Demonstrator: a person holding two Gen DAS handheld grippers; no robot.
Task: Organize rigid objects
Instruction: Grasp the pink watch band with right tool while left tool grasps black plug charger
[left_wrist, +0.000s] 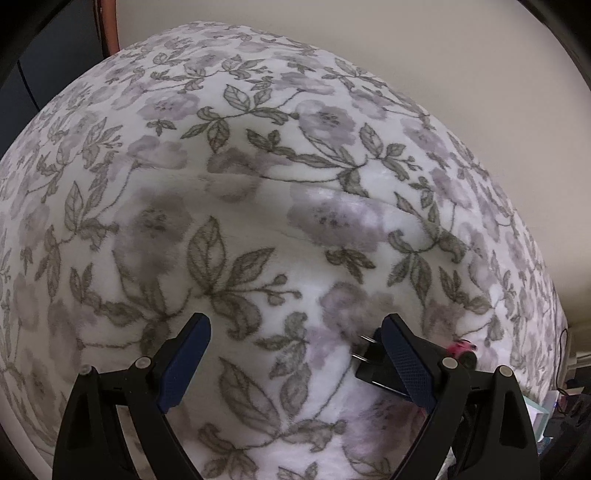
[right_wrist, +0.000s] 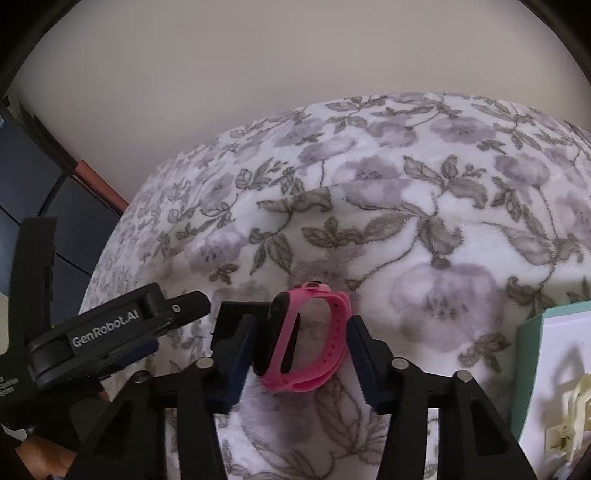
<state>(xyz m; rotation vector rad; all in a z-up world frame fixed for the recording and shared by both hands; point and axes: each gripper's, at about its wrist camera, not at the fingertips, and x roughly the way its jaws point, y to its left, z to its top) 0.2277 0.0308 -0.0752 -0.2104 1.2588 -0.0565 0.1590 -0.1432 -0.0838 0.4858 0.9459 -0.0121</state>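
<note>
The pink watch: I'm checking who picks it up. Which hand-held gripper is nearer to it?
Right. The pink watch sits between the right hand-held gripper's open fingers. The left hand-held gripper is off to the side, beside a black plug.

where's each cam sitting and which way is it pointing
Left wrist: on the left gripper, looking forward along its open fingers over the floral blanket toward a wall; a black plug adapter lies by one finger.
Right wrist: on the right gripper, looking across the same blanket; its fingers flank a pink watch, touching or apart I cannot tell. The left gripper shows at left, a mint-rimmed tray at right.
Shared: blanket, pink watch, wall.
</note>
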